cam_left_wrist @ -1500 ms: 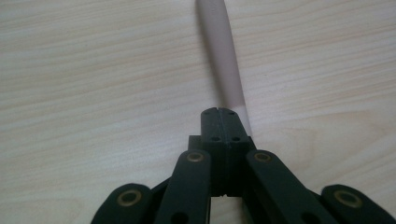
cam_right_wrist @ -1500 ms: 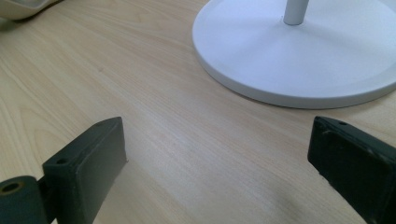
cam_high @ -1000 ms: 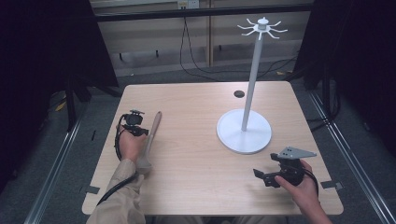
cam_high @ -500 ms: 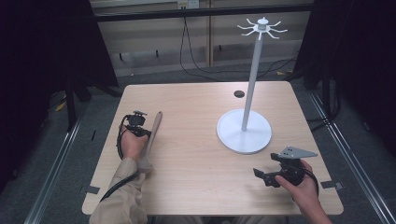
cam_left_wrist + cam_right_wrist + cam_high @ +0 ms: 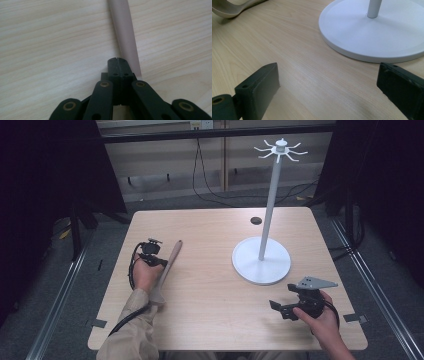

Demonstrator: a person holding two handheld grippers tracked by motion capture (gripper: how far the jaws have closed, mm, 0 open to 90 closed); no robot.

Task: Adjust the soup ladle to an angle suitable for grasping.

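High view is looking down over the whole table (image 5: pixel 210 320); both gripper views are sitting close above it, right one sharing the white stand base (image 5: pixel 372 37)

— Open wood across the middle of the pale wooden table (image 5: pixel 210 295), between the long pale wooden spoon (image 5: pixel 167 270) at left and the round white base of the tall white hook stand (image 5: pixel 261 260) at right.

— Blocked far right by that stand's pole; small dark disc (image 5: pixel 256 220) beyond. Free along the near edge.
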